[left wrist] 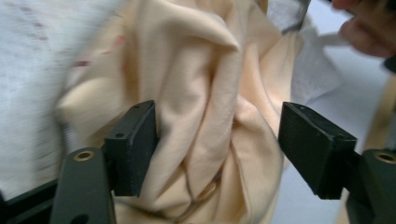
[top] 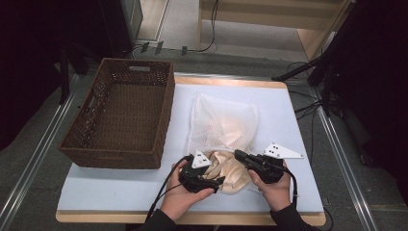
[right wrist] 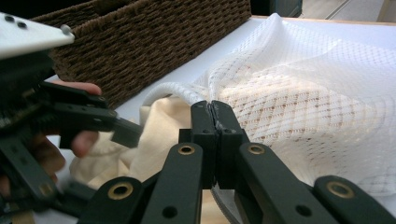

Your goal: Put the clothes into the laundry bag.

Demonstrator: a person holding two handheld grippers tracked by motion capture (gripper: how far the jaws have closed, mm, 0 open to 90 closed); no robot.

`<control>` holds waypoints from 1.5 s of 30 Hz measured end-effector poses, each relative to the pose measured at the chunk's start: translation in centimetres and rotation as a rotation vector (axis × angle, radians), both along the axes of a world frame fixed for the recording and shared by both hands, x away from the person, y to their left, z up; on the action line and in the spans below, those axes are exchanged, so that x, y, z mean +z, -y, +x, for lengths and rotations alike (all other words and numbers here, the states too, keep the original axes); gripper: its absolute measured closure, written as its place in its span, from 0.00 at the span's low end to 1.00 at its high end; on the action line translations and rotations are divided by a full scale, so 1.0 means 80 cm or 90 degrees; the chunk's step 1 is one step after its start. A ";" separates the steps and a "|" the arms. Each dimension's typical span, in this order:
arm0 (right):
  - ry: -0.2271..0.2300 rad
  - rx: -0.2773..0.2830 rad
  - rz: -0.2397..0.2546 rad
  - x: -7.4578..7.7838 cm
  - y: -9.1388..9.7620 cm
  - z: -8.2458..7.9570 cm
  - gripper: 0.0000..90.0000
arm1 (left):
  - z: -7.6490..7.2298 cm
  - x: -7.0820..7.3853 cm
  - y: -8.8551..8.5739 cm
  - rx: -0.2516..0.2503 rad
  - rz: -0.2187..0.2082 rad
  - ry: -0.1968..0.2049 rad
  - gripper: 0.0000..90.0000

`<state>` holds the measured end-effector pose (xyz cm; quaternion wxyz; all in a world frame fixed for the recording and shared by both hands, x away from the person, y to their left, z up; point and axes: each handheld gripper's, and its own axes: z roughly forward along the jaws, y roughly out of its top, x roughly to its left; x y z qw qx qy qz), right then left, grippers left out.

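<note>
A white mesh laundry bag lies in the middle of the table, its mouth toward me. A cream cloth spills out of that mouth in folds. My left gripper is at the cloth's near left side, open, with a bunched fold of the cloth between its jaws; one jaw touches the fold and the other stands clear of it. My right gripper is shut on the mesh bag's thick rim at the mouth, just above the cloth. The left gripper also shows in the right gripper view.
A dark brown wicker basket stands on the table's left half, beside the bag, with nothing in it. The pale table top has bare room in front of the basket. Cables and stands lie on the floor beyond the table.
</note>
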<state>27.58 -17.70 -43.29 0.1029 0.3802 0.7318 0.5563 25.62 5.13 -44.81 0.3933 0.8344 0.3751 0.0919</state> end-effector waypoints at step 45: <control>-0.005 0.008 -0.002 -0.002 -0.002 0.000 1.00 | 0.006 -0.009 -0.038 0.045 0.014 -0.044 0.89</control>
